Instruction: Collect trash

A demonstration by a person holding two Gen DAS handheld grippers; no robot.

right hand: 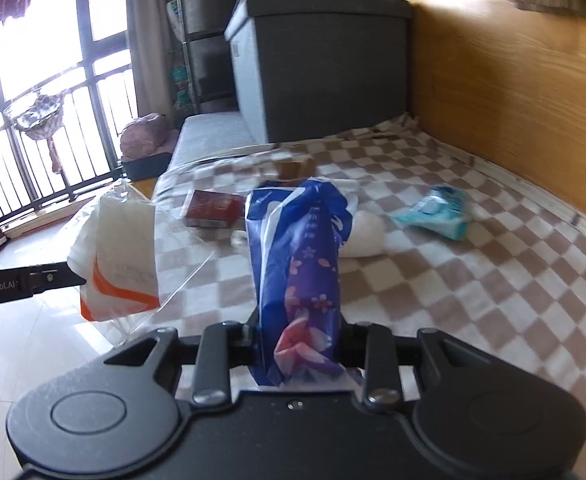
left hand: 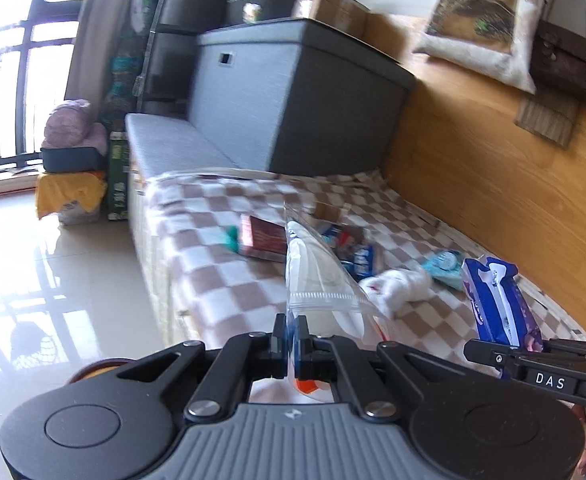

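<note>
- The left gripper [left hand: 292, 334] is closed narrow on a clear plastic bag [left hand: 317, 280] with an orange stripe; the bag stands up between the fingers, above the near edge of the bed.
- The right gripper [right hand: 299, 344] is clamped on a blue and purple wrapper [right hand: 299, 264] with a flower print, held upright over the checkered blanket [right hand: 473, 280].
- In the right wrist view the clear bag hangs at the left, over the floor [right hand: 25, 344], apart from the wrapper.
- Other trash lies on the blanket beyond both grippers: a dark red box [left hand: 263, 238], a white crumpled piece [left hand: 401, 286], a light blue packet [left hand: 445, 266] and a blue packet [left hand: 363, 260], near each other.
- A small cardboard box [right hand: 295, 168] lies farther back; it is blurred.
- The held bag hides part of the trash in the left wrist view.
- A grey storage box [left hand: 293, 96] stands behind the bed, and a wooden wall [left hand: 493, 160] runs along its right side.
</note>
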